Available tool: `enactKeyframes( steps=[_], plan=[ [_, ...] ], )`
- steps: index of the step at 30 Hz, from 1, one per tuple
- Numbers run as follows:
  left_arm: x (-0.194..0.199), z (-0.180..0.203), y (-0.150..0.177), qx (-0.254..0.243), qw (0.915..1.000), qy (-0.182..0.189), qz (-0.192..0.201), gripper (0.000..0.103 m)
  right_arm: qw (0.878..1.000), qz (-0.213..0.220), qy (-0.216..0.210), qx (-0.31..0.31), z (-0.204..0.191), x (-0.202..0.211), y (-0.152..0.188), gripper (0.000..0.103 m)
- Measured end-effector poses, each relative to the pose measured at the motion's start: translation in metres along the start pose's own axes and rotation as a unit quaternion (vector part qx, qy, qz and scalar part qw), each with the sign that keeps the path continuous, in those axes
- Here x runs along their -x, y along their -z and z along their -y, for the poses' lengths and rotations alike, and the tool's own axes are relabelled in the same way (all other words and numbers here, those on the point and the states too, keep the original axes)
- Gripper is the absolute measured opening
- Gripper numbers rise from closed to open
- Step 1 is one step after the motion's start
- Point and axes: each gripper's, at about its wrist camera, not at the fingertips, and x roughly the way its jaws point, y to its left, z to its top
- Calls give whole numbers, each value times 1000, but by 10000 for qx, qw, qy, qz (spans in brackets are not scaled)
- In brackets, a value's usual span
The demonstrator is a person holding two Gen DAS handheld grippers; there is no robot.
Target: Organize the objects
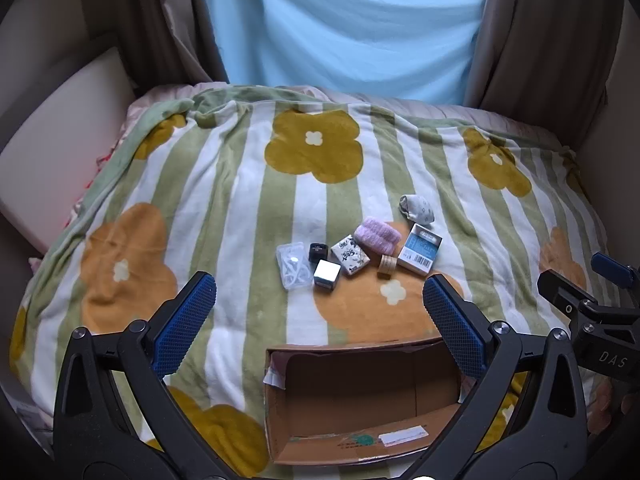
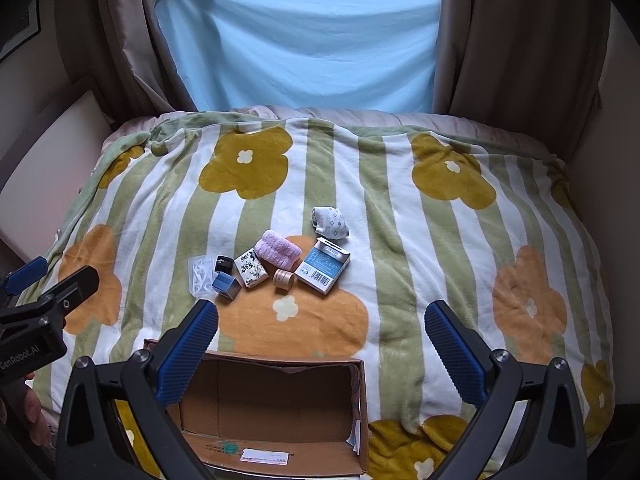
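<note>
Both my grippers look identical: matte black plastic arms, triangular cutouts, silver pivot screws at each joint. Blue pads (image 1: 186,320) with fine waffle texture on the left gripper (image 1: 320,322), same on the right gripper (image 2: 322,346). Side bodies carry white lettering, "DAS" on one, "GenRobot.AI" on the other, plus a small blue tab.

Soft daylight from the far window, dim at the edges.

Light filters through the pale blue sheet (image 1: 344,28) hung across the window, leaving the striped blanket (image 1: 224,200) evenly lit with faint shadows only. The brown curtains (image 2: 520,40) and corners fall dark. Fisheye bending curves the bed's edges; the centre stays sharp, the rims darken and smear, and there is no glare.
</note>
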Motion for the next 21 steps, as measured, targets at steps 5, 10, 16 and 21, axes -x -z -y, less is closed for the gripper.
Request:
enactKeyframes(
  steps=[5,10,16,21],
  plan=[
    [0,1,1,5,10000,2,2,103,10000,12,-23,-15,0,1,-1,102],
    [0,1,1,-5,10000,-3,3,103,10000,23,-44,-20,-3,1,-5,102],
    [-2,-3,3,29,10000,19,-34,103,10000,25,-86,-35,-4,1,-7,102],
    [-3,-5,3,39,10000,47,-39,103,9999,41,-109,-39,-5,1,-8,102]
  ],
)
